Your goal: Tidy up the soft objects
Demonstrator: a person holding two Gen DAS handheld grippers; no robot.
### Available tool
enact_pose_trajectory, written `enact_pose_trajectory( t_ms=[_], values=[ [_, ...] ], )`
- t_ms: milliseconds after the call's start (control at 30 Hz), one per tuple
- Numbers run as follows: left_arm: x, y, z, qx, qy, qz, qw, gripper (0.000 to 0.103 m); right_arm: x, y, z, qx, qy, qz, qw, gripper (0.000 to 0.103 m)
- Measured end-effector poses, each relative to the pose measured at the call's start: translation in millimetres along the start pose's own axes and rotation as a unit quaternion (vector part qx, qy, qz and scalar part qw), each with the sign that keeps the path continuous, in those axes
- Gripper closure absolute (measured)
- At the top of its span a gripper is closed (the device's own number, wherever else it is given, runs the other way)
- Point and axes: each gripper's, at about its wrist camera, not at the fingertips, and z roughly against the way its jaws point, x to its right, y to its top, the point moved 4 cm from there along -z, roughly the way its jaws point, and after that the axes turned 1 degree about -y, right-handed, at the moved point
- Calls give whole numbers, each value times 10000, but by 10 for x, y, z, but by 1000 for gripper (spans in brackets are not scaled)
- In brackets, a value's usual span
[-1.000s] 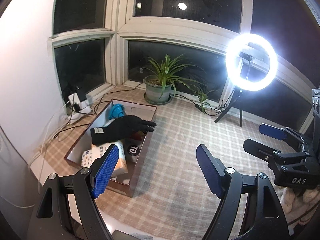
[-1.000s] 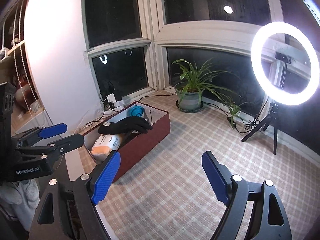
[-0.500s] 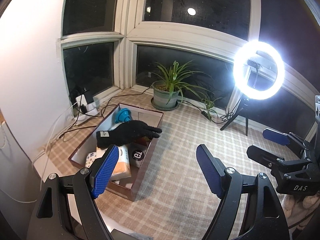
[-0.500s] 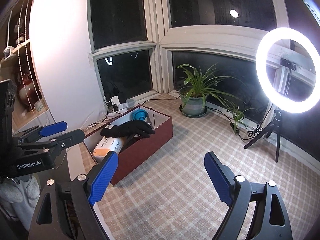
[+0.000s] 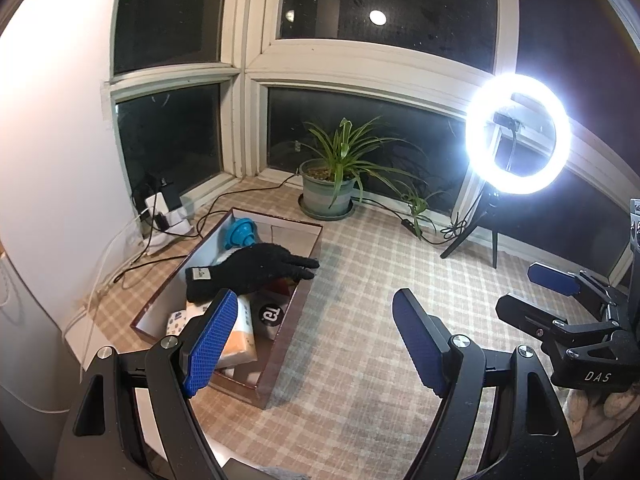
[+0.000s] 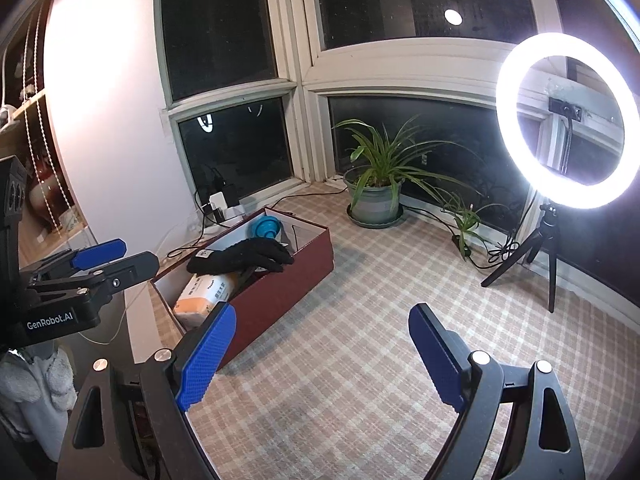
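Black glove [image 5: 250, 272] draped across open box [image 5: 298, 312] near the checked mat's left edge, fingers pointing right; left gripper [image 5: 308, 346] nearer, right gripper [image 6: 320, 356] farther, both gaping, empty.

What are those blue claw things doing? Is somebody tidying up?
A person holds two grippers over a checked mat. The left gripper and the right gripper are both open and empty. A black glove lies on top of tissue packs in a brown box.
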Motion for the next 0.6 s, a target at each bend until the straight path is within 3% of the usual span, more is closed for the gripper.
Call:
enact_pose_trajectory(
  t_ms=[600],
  values=[
    [33, -16, -7, 37, -10, -13, 10000, 23, 96, -78, -64, -124, -25, -81, 9999, 17]
  ],
)
